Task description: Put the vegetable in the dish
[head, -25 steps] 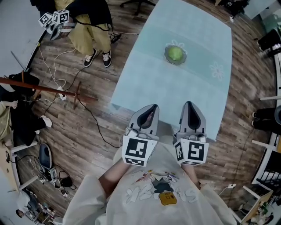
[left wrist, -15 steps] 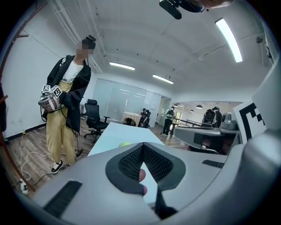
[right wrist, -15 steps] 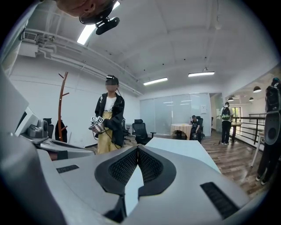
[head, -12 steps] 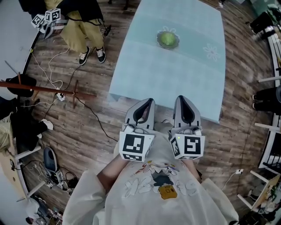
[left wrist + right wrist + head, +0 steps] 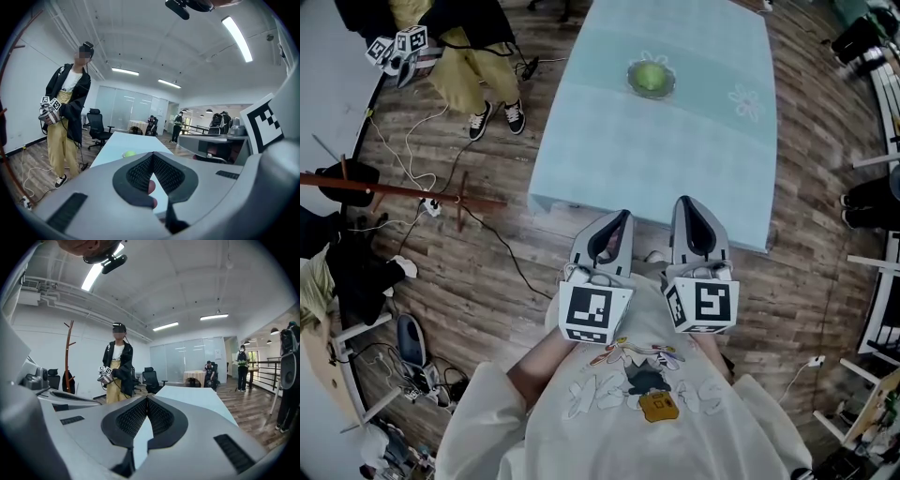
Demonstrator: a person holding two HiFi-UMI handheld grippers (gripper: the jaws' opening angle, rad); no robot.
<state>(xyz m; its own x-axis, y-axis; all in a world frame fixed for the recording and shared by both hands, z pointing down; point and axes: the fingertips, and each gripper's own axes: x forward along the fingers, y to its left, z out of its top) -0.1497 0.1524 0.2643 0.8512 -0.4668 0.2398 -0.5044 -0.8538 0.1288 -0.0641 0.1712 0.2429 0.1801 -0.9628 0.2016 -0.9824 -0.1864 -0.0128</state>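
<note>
A green vegetable lies in a small dish at the far end of the light blue table. In the left gripper view the vegetable is a small green spot far ahead on the tabletop. Both grippers are close to my chest, short of the table's near edge. My left gripper is shut with nothing held, its pads meeting. Beside it, my right gripper is also shut and empty. Both are far from the dish.
A person in yellow trousers stands left of the table holding another marked gripper. A wooden coat stand, cables and bags are on the wood floor at the left. Desks stand at the right edge of the head view.
The table and dish have slid up and slightly left in the head view. Both grippers stay shut in front of my chest.
</note>
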